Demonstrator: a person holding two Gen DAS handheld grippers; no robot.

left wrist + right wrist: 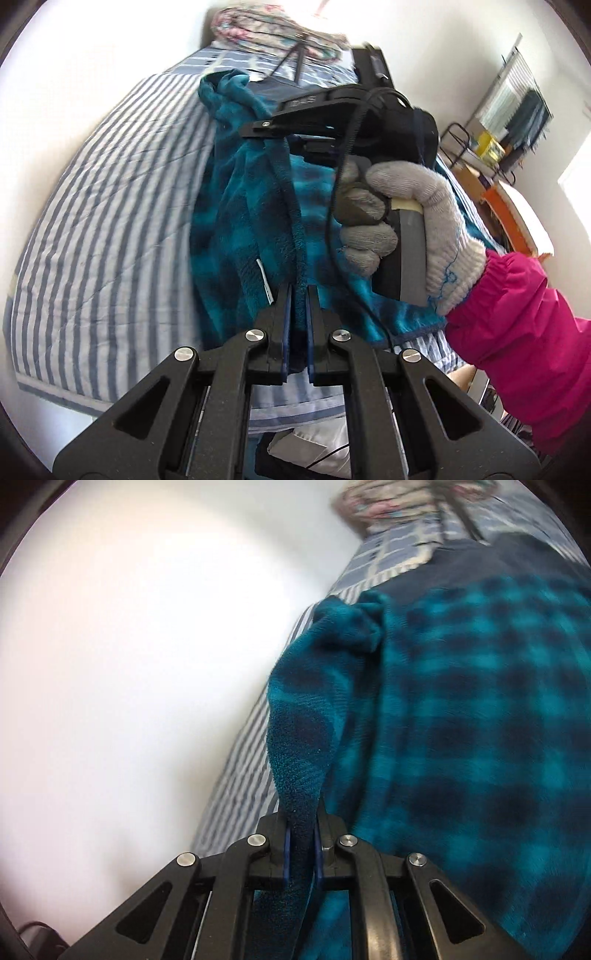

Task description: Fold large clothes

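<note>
A teal and dark blue plaid fleece garment point(255, 206) lies lengthwise on the bed, and it fills the right half of the right wrist view point(461, 720). My left gripper point(299, 295) is shut on a dark hem of the garment at its near end. In the left wrist view a grey-gloved hand point(413, 206) with a pink sleeve holds my right gripper point(258, 127) above the fleece, farther up the bed. Seen from its own camera, the right gripper point(301, 819) is shut on a raised fold of the teal fleece, which runs up from the pads.
The bed has a blue and white striped cover point(110, 184). At its far end are a floral bundle point(266, 29) and a dark navy cloth point(280, 88). A white wall point(129, 646) runs along the bed's left side. Shelves and an orange-edged desk point(509, 192) stand to the right.
</note>
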